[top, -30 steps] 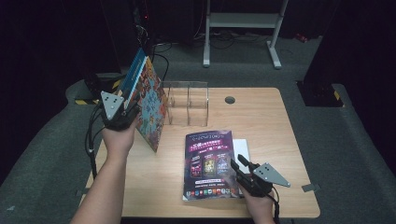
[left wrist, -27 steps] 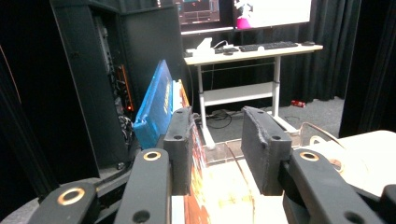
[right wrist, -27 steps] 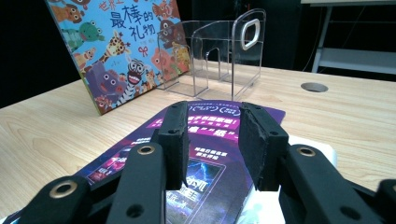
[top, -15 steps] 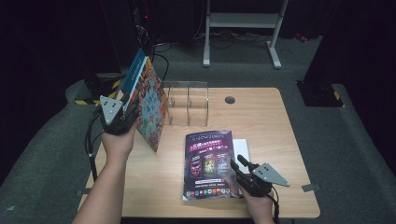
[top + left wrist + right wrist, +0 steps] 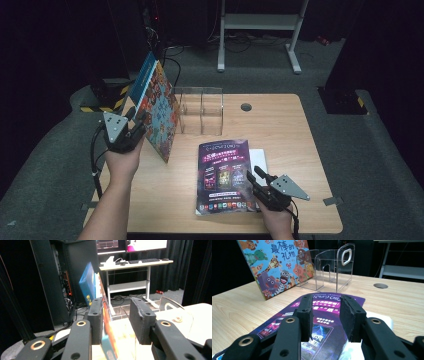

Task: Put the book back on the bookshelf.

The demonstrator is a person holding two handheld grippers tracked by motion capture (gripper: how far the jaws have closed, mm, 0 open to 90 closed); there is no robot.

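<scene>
While the left gripper [image 5: 135,121] clamps the tilted picture book [image 5: 159,114] near the table's [image 5: 300,150] left edge, steer it squarely into the clear rack [image 5: 201,111]; right gripper [image 5: 254,179] hovers apart over the magazine [image 5: 222,175].

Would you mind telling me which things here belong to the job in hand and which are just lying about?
In the job:
- picture books, held tilted by the left gripper
- clear file rack, beside them
- purple magazine under the right gripper

Lying about:
- white sheet under the magazine
- cable hole in the table
- desk frame behind
</scene>
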